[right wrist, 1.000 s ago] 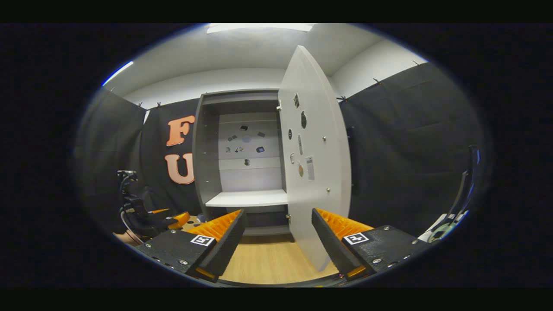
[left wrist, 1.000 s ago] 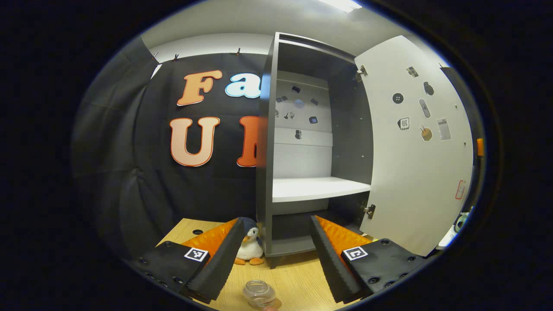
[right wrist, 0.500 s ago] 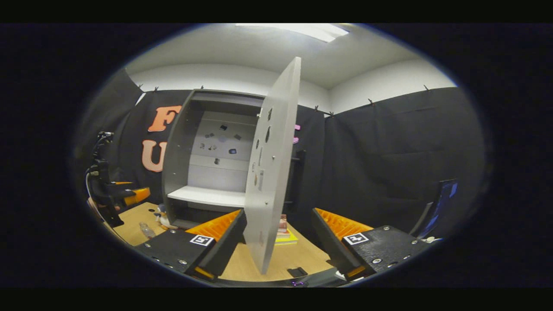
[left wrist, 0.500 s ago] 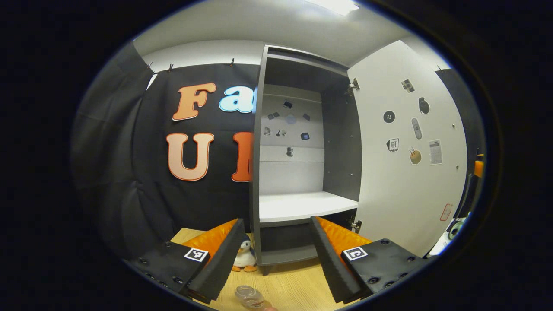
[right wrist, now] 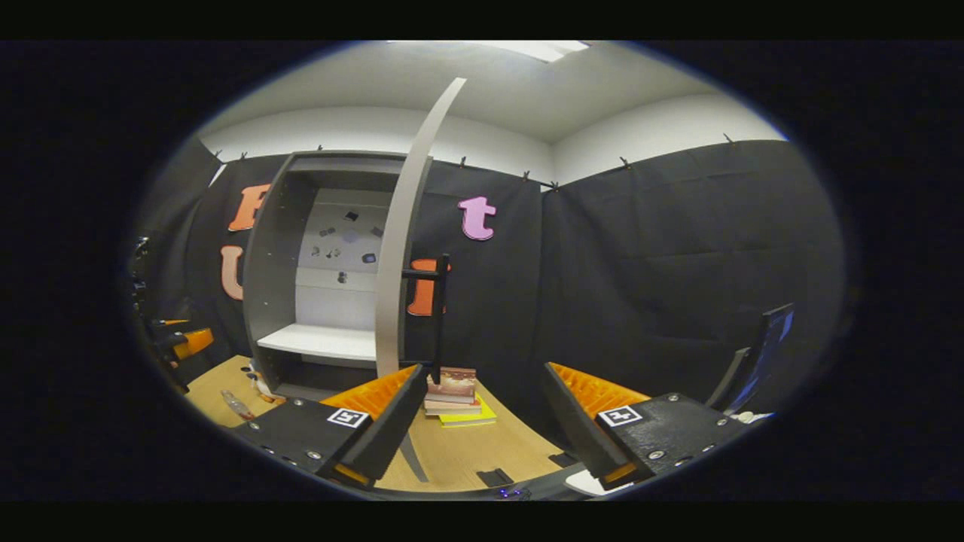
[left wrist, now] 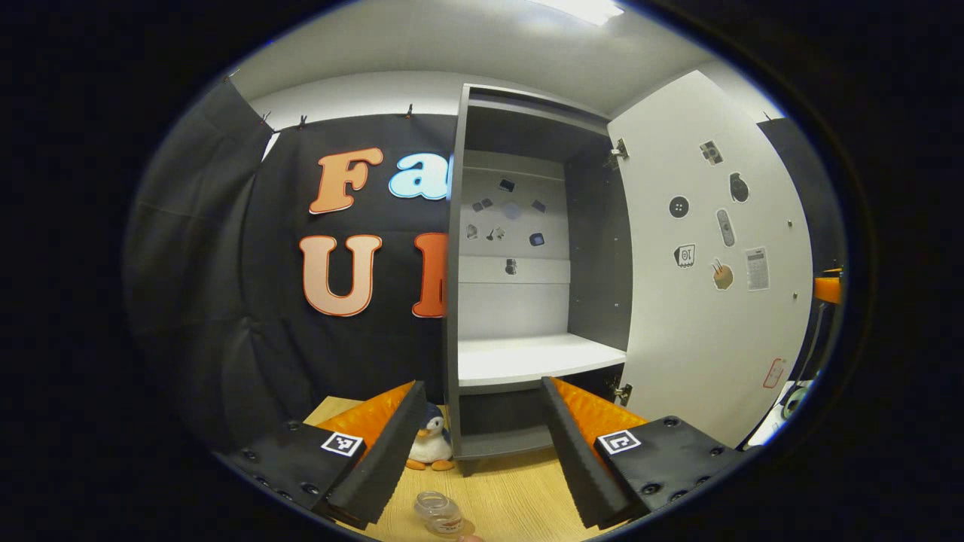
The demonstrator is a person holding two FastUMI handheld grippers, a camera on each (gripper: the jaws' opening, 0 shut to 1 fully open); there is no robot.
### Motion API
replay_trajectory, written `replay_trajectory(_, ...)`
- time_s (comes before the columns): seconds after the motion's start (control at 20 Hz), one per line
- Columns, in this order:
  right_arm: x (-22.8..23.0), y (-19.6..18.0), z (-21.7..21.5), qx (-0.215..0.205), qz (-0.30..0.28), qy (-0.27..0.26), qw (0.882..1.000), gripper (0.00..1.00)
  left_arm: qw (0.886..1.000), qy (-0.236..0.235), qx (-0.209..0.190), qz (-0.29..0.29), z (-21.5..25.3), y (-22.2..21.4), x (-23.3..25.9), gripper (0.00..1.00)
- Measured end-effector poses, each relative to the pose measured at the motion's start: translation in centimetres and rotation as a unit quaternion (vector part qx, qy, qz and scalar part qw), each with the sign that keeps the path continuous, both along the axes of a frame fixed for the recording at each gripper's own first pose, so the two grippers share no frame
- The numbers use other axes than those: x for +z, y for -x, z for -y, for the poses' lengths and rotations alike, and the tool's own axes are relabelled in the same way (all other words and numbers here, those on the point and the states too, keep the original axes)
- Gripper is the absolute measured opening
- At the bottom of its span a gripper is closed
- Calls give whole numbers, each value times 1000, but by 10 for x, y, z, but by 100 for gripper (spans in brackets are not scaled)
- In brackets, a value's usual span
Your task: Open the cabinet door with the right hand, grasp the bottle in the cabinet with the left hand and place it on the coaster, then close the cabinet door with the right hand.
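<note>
Clear bottle [left wrist: 439, 514] below left tongs [left wrist: 482, 444]

So the cabinet [left wrist: 520, 301] is a tall grey one standing on the wooden tabletop [left wrist: 512, 489], with a white shelf [left wrist: 535, 357] that's bare. Its white door [left wrist: 715, 301] is swung wide open on the right side, little stickers all over the inside face. The clear bottle [left wrist: 439, 514] stands upright on the tabletop out front, coaster [left wrist: 471, 529] barely peeking out just beside it
</note>
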State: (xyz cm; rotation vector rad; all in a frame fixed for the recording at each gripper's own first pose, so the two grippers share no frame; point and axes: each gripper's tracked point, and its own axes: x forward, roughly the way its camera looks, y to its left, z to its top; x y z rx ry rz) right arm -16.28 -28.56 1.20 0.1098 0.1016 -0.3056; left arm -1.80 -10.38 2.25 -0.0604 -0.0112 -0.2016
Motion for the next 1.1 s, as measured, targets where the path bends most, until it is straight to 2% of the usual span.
replay_trajectory(0.15,0,-10,-7,28,3,-8,1000,95,1000,-2,12,-1,-8,2,-1,98)
replay_trajectory(0.25,0,-13,-11,39,8,-11,999,92,1000,-9,23,1,-13,2,0,96)
replay_trajectory(0.3,0,-13,-13,45,10,-18,999,86,1000,-11,27,3,-14,3,1,96)
replay_trajectory(0.35,0,-13,-16,52,11,-30,998,91,1000,-9,28,4,-14,4,1,96)
replay_trajectory(0.55,-2,-17,-26,71,20,-67,995,90,999,-1,43,-2,-20,8,0,98)
replay_trajectory(0.8,0,-16,-38,69,21,-66,995,89,999,9,49,-9,-27,3,-5,95)
replay_trajectory(0.95,4,-17,-62,97,26,-89,991,89,999,10,45,-8,-30,-8,-4,99)
replay_trajectory(1.0,6,-20,-69,105,34,-101,989,89,999,11,44,-5,-30,-11,-2,96)
replay_trajectory(1.1,15,-26,-80,121,46,-124,984,89,999,9,42,-1,-34,-18,-2,98)
